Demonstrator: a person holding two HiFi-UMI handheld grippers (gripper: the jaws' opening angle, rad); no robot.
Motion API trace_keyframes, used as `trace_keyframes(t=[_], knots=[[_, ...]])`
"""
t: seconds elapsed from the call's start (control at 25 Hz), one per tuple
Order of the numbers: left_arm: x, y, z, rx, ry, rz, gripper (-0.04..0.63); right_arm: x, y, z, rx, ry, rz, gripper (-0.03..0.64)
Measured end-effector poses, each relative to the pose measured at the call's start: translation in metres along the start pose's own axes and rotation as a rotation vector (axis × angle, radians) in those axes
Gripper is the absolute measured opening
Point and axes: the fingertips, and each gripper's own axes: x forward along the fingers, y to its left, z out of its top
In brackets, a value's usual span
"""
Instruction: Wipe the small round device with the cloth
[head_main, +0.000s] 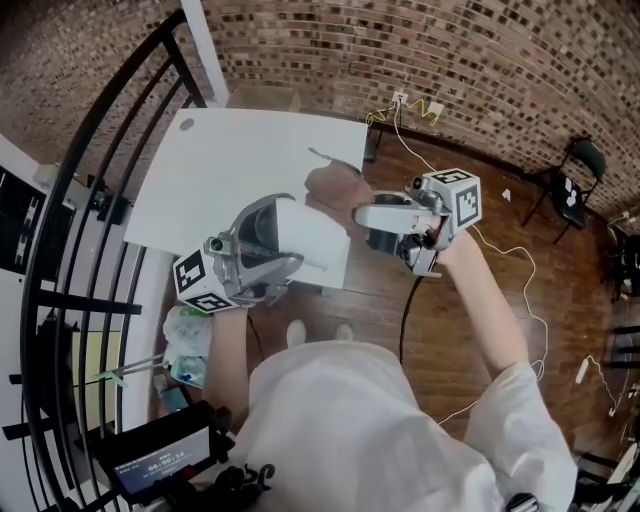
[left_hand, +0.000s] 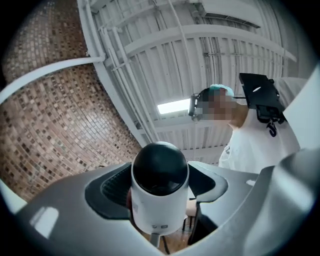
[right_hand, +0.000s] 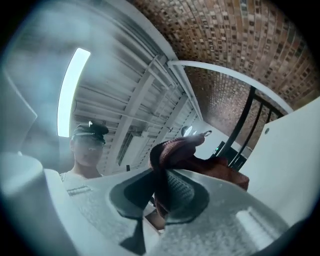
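My left tool (left_hand: 160, 192) is clamped on the small round white device with a glossy black dome (left_hand: 160, 185), pads pressing its white sides, and I'm holding it up off the white table (head_main: 225, 170), over that table's near corner. My right tool (right_hand: 162, 197) is closed on a fold of the dark red textured cloth (right_hand: 187, 155), the rest of it bunched above the jaws. My worry is the smooth casing: if I push the cloth hard against the device, it could twist or slide out of the pads and fall to the table or the wooden floor (head_main: 450, 300) beside it. The cloth is pinched only by one fold, so dragging could also tug it free. The left tool view alone shows me the dome and how the pads sit. The head view shows only the white body, but it is the one that puts cloth and device together, the cloth right at the device's far end; I can't tell whether they touch. The right tool view shows no device.
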Motion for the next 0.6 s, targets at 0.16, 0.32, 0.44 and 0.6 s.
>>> trace_keyframes(t=[0.16,0.32,0.44,0.6], knots=[[-0.012,0.038,0.001,-0.025,-0.031,0.196,0.373,0.012,0.008,-0.016,-0.106,0.08,-0.082,0.037],[-0.016,0.07,-0.001,-0.101,-0.056,0.348,0.373,0.03,0.002,-0.034,-0.307,0.165,-0.254,0.037],[-0.02,0.086,-0.004,-0.163,-0.081,0.423,0.373,0.04,-0.007,-0.055,-0.484,0.256,-0.38,0.037],[-0.026,0.092,-0.011,-0.185,-0.074,0.493,0.371,0.046,-0.024,-0.079,-0.601,0.339,-0.498,0.037]])
